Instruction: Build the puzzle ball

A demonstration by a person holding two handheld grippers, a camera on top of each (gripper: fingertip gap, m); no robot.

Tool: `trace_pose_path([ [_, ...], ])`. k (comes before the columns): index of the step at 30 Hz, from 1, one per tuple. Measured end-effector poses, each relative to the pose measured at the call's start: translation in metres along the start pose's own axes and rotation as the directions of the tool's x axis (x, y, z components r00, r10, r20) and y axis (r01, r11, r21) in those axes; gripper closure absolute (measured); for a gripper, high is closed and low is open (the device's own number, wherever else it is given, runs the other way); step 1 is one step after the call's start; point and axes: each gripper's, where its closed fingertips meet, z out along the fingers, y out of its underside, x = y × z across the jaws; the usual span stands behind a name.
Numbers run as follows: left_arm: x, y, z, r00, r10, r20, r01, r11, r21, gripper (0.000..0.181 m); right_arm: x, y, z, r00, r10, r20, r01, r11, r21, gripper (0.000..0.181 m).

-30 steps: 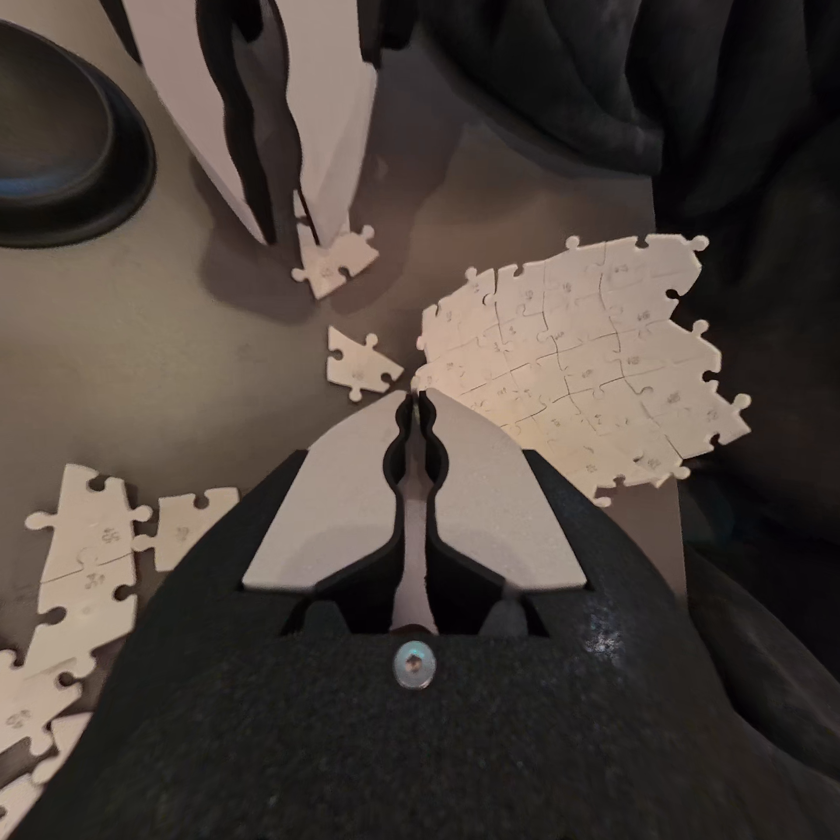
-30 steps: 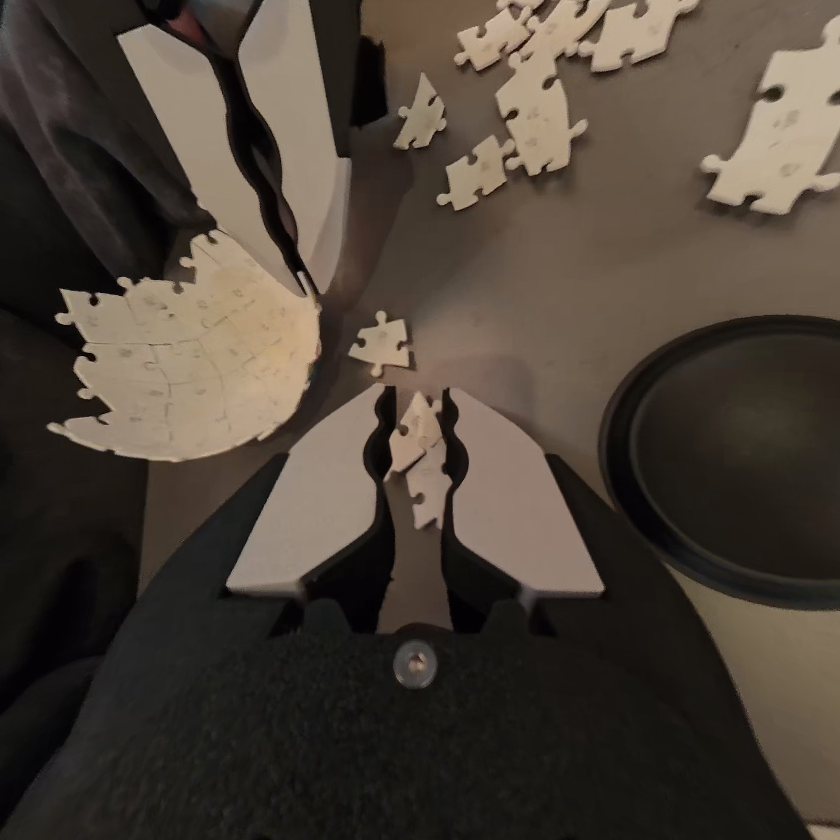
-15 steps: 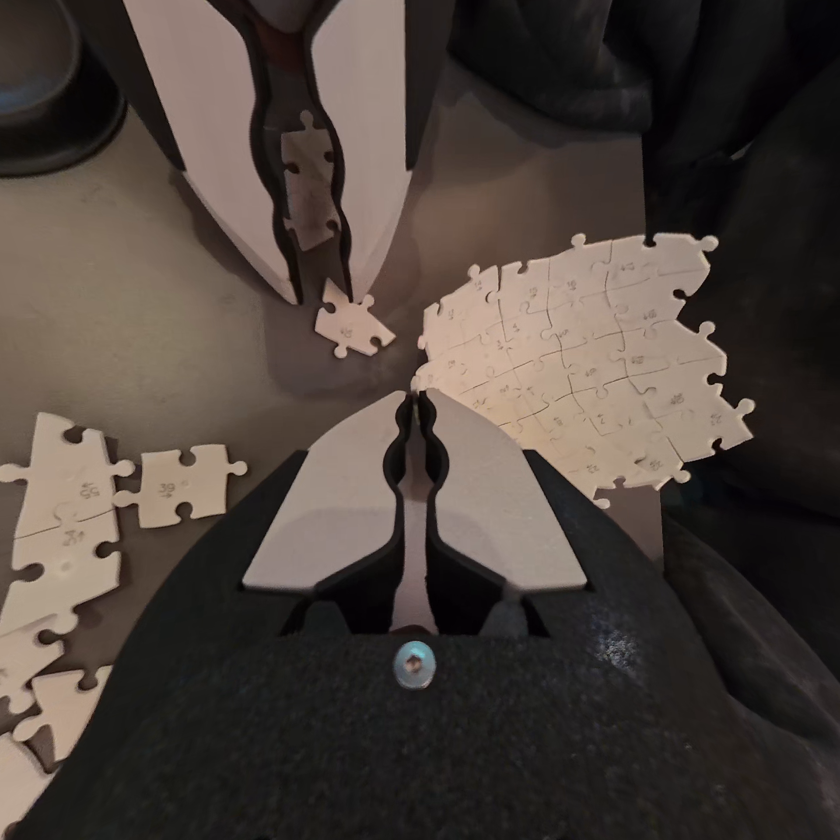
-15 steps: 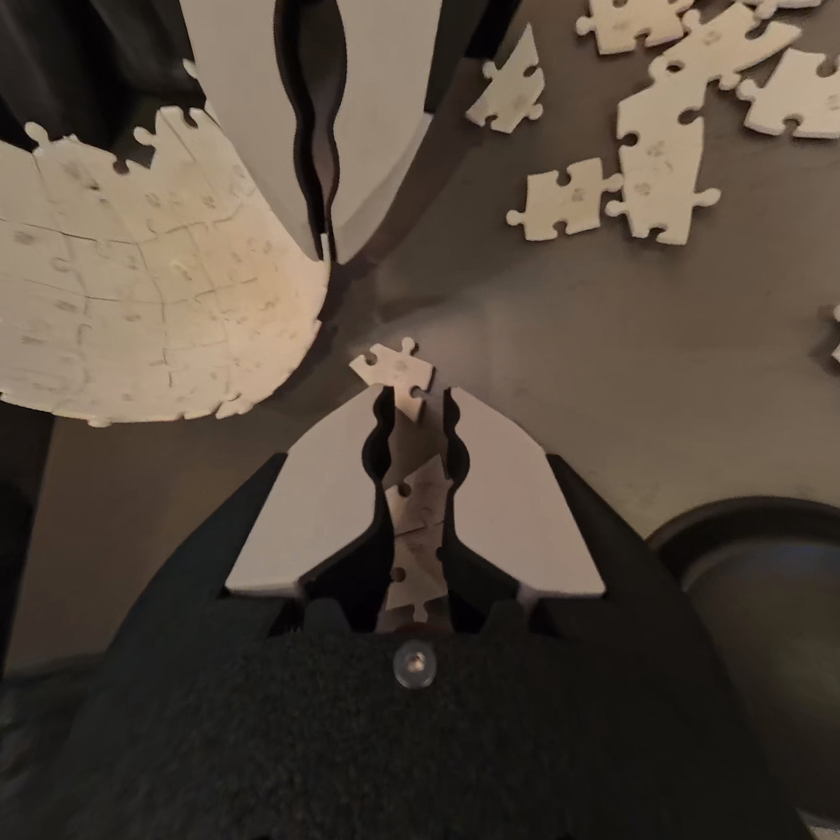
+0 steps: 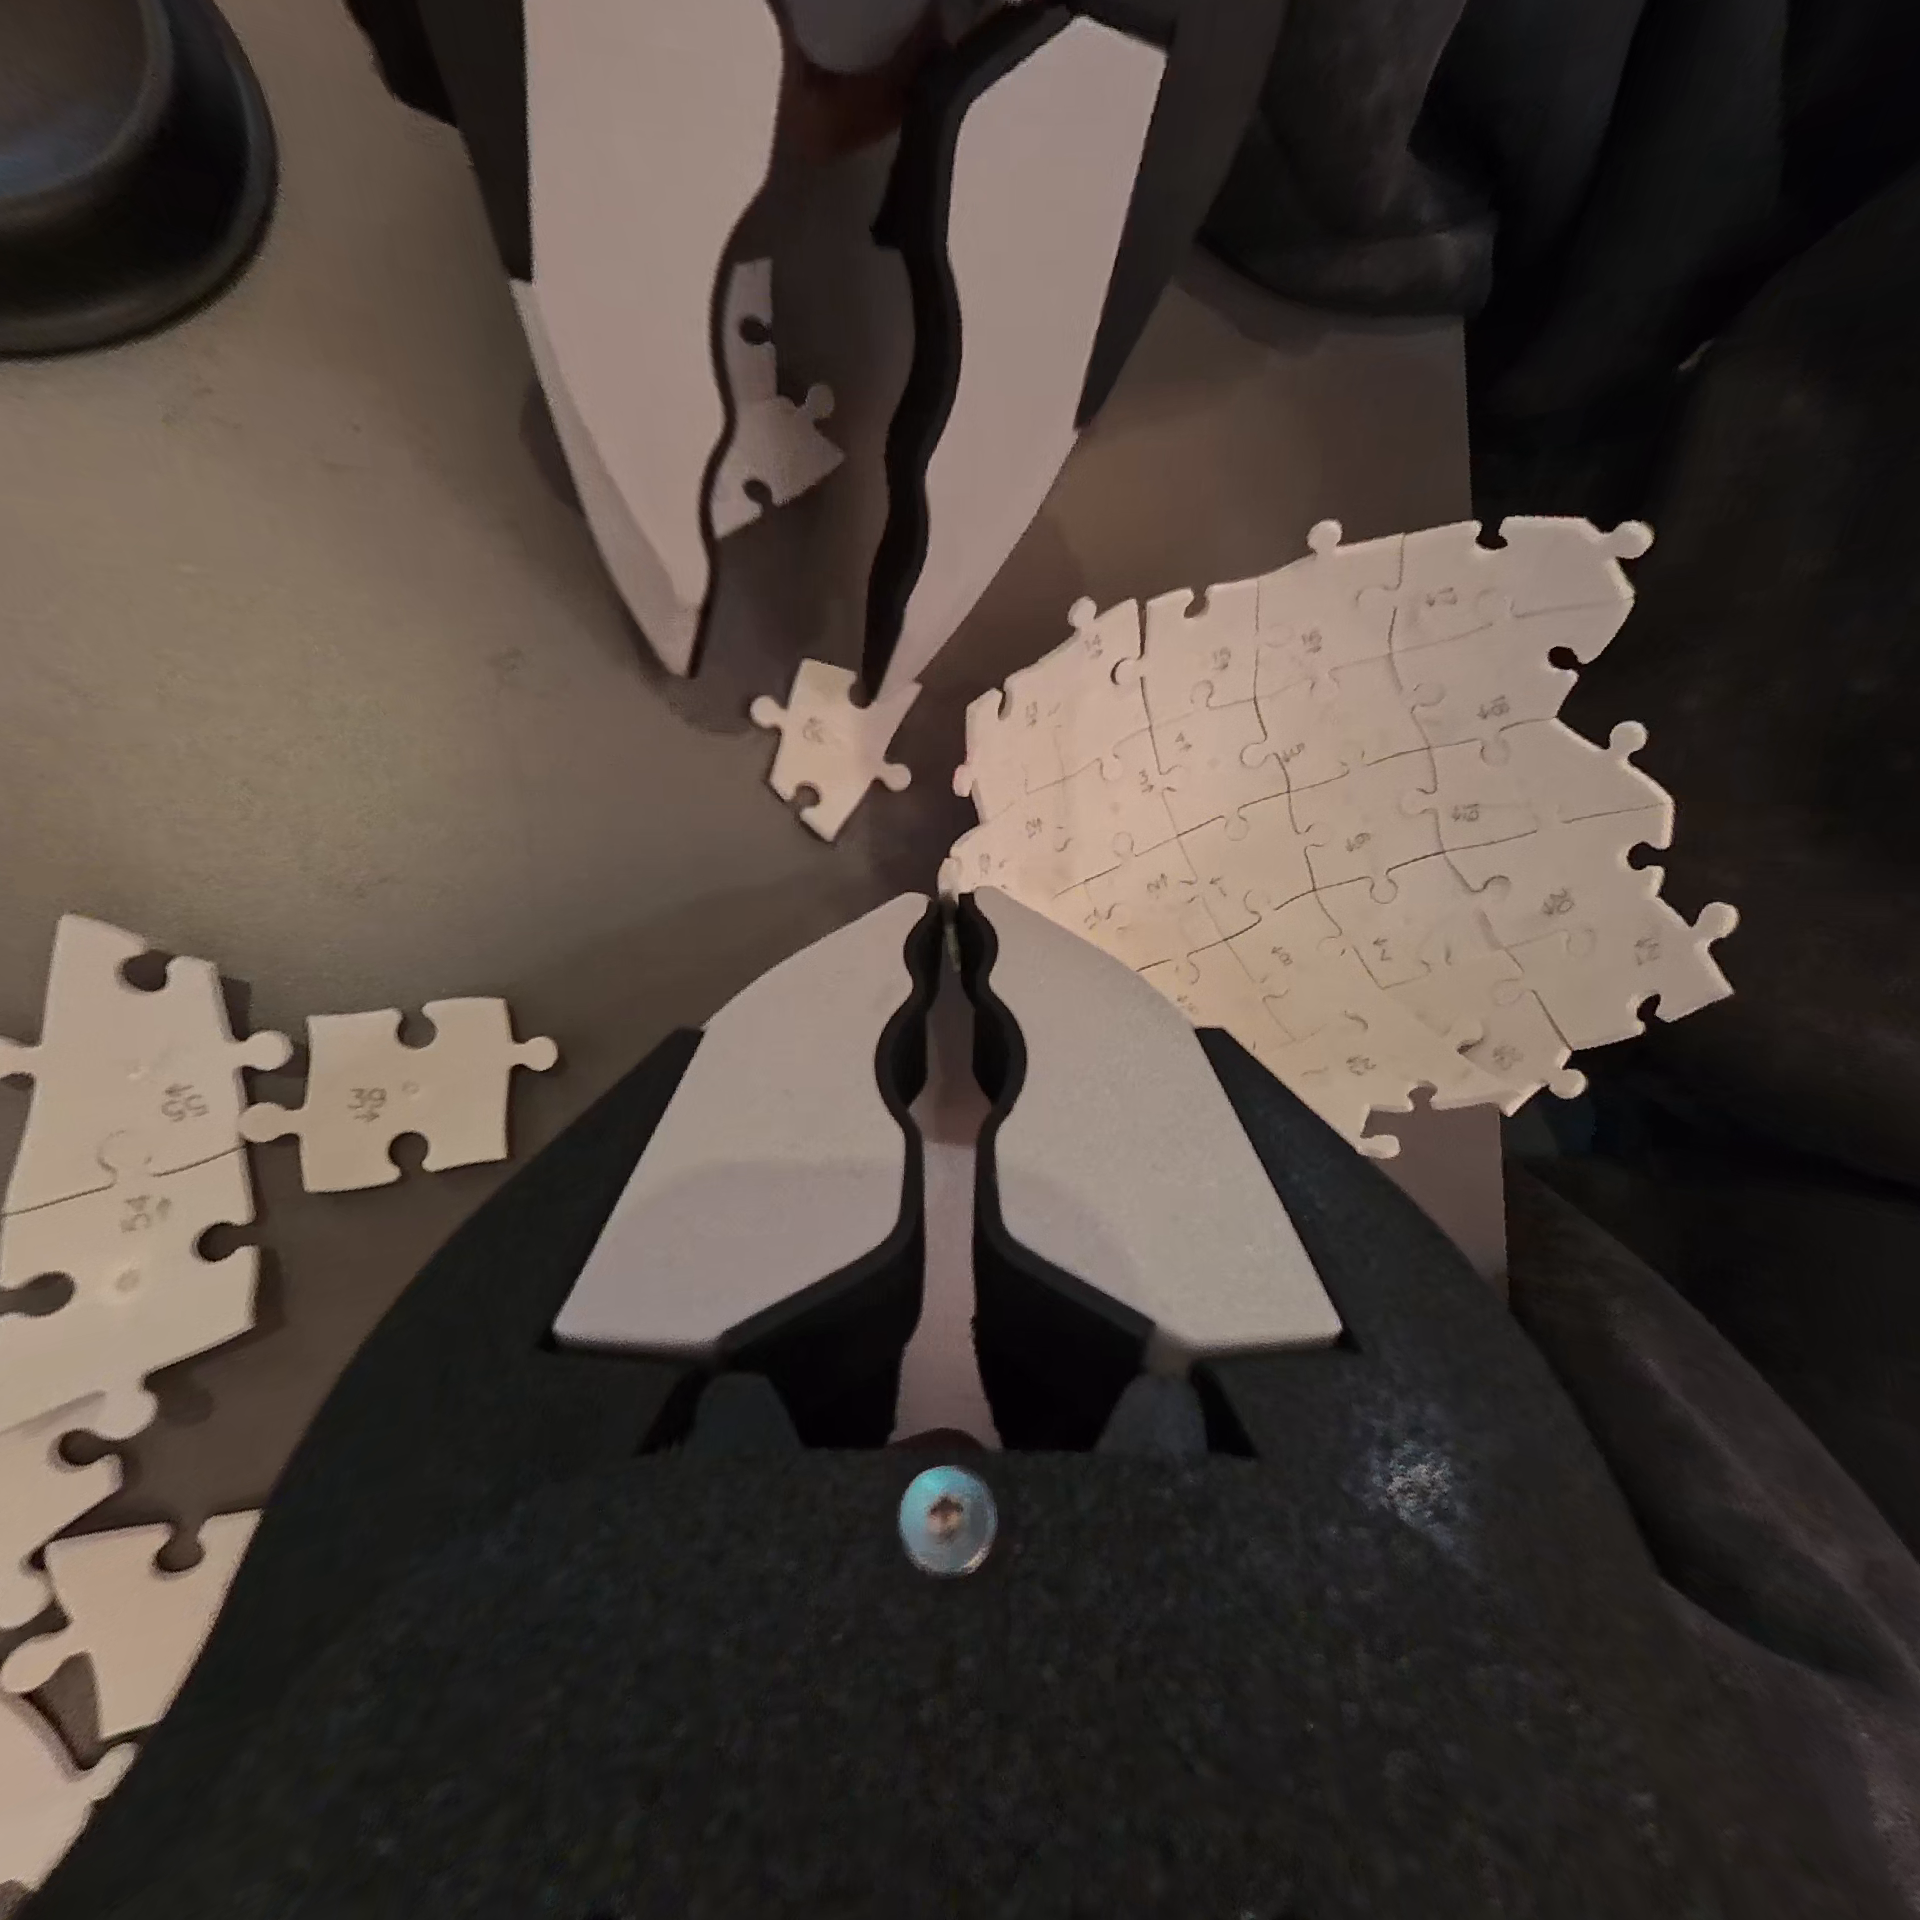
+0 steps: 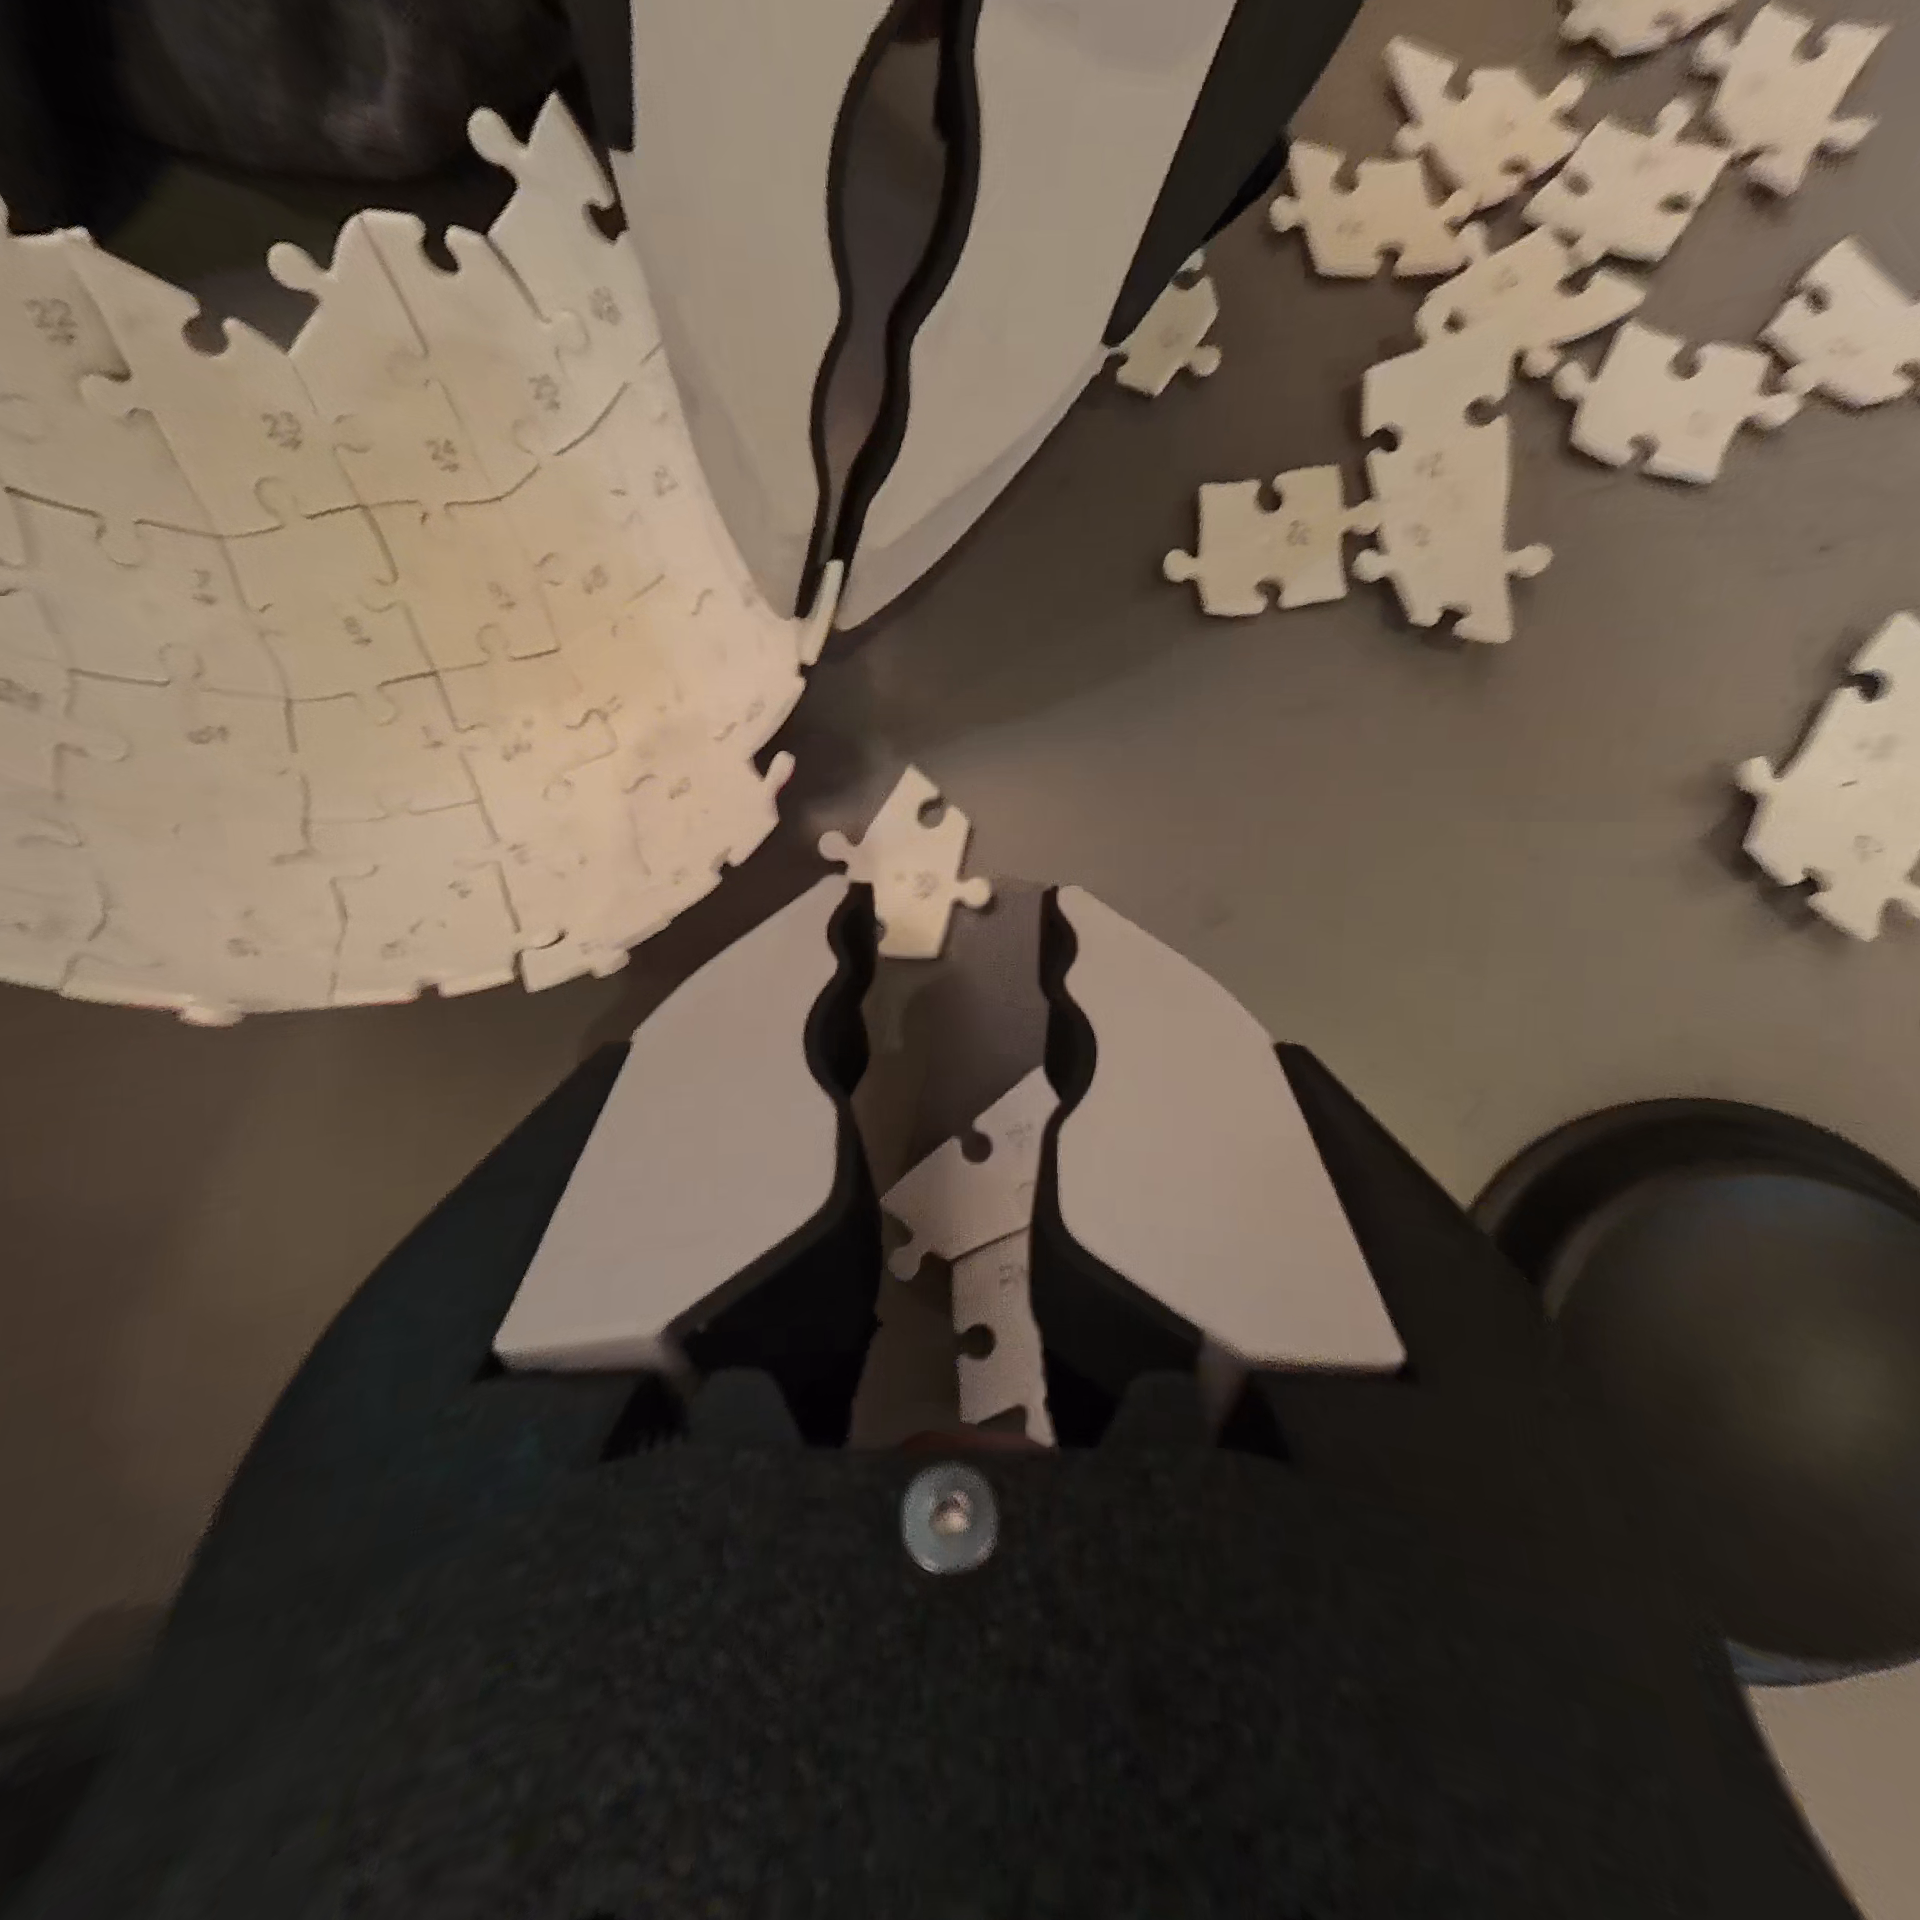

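The left gripper (image 5: 951, 914), jaws clenched on the curved puzzle shell (image 5: 1351, 821), holds it overhanging the counter's (image 5: 312, 727) edge. The right gripper (image 6: 951, 914), jaws parted, hovers over a loose piece (image 6: 920, 873) beside the shell.

The setting looks like a home living room rather than a lab or workshop, though nothing settles it outright. A small grey-brown table (image 5: 312, 644) with a matte top carries loose white puzzle pieces (image 6: 1444, 520) and a round black dish (image 6: 1745, 1382). Dark, soft, plush fabric (image 5: 1714, 312) (a blanket or sofa cushion, it is hard to tell which) crowds the table's edge. The light is dim and warm.
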Motion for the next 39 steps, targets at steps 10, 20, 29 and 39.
trace_pose_path([
  [10,0.003,-0.003,0.002,1.0,0.023,0.009,-0.023,1.0,-0.004,0.179,-0.004,0.006,0.008,1.0,0.005,0.03,-0.004,0.999,-0.046,0.181],
  [20,0.001,-0.003,0.002,1.0,0.009,0.002,-0.009,1.0,-0.002,0.179,-0.004,-0.003,-0.007,0.999,-0.032,-0.017,0.032,0.999,-0.033,0.181],
  [29,0.006,0.0,0.003,1.0,0.015,-0.016,-0.016,1.0,-0.02,0.179,-0.011,0.005,-0.004,0.987,-0.154,-0.04,0.149,0.984,-0.093,0.156],
  [39,0.006,0.001,0.001,1.0,0.017,-0.017,-0.017,1.0,-0.017,0.179,-0.003,0.013,0.003,0.98,-0.177,-0.088,0.165,0.978,-0.13,0.166],
])
